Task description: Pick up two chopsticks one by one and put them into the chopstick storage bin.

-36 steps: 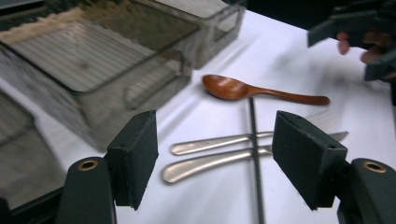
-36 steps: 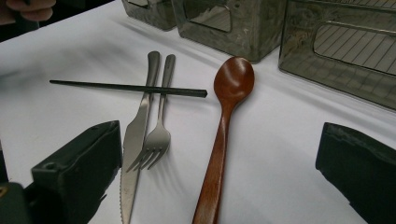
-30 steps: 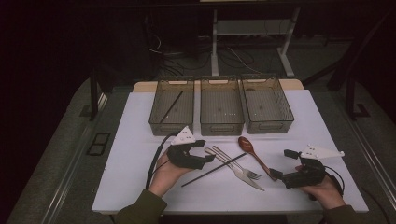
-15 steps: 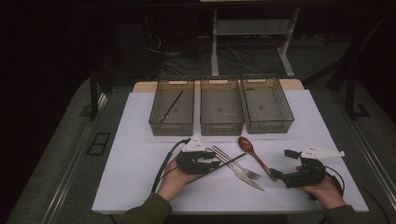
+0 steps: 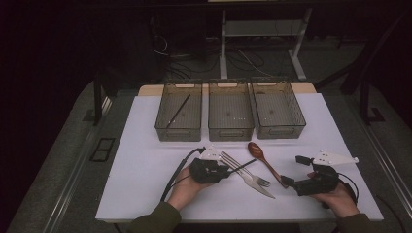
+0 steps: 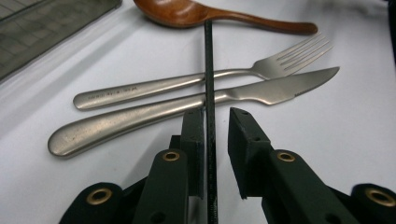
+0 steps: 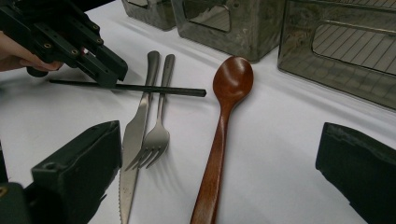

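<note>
High view: at six o'clock on the white table (image 5: 145, 170), the left gripper (image 5: 228, 171) reaches in over a black chopstick (image 5: 245, 164) that lies across a fork (image 5: 238, 167) and knife (image 5: 260, 187). A wooden spoon (image 5: 262, 160) lies at their three o'clock. A matching chopstick (image 5: 177, 111) already sits in the left tray (image 5: 165, 127) at eleven o'clock, probably where this one is bound. The right gripper (image 5: 286, 182) rests at four o'clock.

Left gripper view: the jaws have just been closing and stand narrow. The chopstick (image 6: 208, 70) runs between them against one pad, with a sliver of table showing before the other, so it is not yet clamped.

Right gripper view: the jaws stand wide and empty, seemingly held back so the left gripper (image 7: 114, 74) can work.
</note>
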